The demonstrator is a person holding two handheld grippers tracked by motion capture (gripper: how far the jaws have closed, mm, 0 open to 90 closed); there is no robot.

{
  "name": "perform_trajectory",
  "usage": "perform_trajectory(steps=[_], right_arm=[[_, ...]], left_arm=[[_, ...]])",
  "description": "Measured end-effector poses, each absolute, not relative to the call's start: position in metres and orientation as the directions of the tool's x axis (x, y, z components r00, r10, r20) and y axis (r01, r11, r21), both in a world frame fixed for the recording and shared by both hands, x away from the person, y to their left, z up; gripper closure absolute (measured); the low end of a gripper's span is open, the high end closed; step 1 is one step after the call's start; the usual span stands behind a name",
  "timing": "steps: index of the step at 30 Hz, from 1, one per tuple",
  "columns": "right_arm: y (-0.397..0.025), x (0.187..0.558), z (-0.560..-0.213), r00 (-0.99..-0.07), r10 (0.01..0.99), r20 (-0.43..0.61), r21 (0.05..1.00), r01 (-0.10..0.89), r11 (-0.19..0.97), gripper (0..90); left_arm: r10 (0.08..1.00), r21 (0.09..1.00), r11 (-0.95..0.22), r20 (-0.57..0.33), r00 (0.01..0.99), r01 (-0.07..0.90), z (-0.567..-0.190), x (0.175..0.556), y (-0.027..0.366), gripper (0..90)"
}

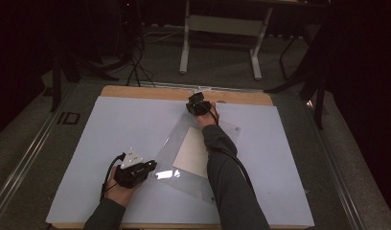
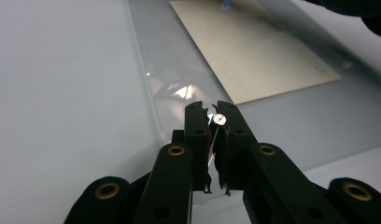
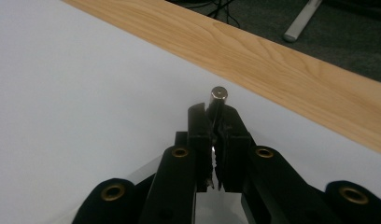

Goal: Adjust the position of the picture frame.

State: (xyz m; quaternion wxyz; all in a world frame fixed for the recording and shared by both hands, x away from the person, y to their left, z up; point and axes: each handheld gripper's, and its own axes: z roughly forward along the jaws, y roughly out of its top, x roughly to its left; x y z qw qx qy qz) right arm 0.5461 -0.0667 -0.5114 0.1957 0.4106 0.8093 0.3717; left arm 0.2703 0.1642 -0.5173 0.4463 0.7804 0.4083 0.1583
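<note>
In the left gripper view, nearest the lens, the left gripper (image 2: pixel 215 122) has its black jaws pressed together on the near edge of the clear, glossy plastic sleeve (image 2: pixel 188 88), with a small round silver magnet (image 2: pixel 219 119) held at the jaw tips. The sleeve runs from the jaws toward the upper right of the frame, lying flat on the white table cover (image 2: pixel 62 93), with a cream rectangular sheet of paper (image 2: pixel 254 51) inside. In the right gripper view, the right gripper (image 3: pixel 215 116) is clamped on a second small silver cylindrical magnet (image 3: pixel 218 97), standing up past the tips, near the light wooden table edge (image 3: pixel 291 74).
</note>
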Motion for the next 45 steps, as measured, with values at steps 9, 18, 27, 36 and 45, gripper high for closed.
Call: perform_trajectory(steps=[9, 18, 27, 36, 45], right_arm=[[-0.094, 0.534, -0.506, -0.579, 0.815, -0.033, 0.754, 0.521, 0.4, 85.9], [-0.123, 0.521, -0.5, -0.552, 0.833, -0.038, 0.756, 0.529, 0.385, 85.9], [-0.152, 0.504, -0.498, -0.543, 0.839, -0.042, 0.762, 0.526, 0.378, 85.8], [-0.176, 0.483, -0.491, -0.522, 0.851, -0.056, 0.77, 0.52, 0.369, 85.8], [-0.202, 0.453, -0.487, -0.525, 0.848, -0.075, 0.77, 0.51, 0.384, 85.8]], left_arm=[[0.783, 0.831, -0.214, -0.168, 0.599, 0.513, -0.517, 0.279, 0.172, 82.2], [0.794, 0.835, -0.198, -0.171, 0.584, 0.514, -0.512, 0.287, 0.171, 81.5], [0.827, 0.83, -0.142, -0.2, 0.526, 0.54, -0.51, 0.306, 0.182, 80.8], [0.84, 0.829, -0.129, -0.201, 0.504, 0.544, -0.504, 0.326, 0.185, 80.5], [0.866, 0.822, -0.14, -0.169, 0.471, 0.552, -0.499, 0.348, 0.183, 81.2]])
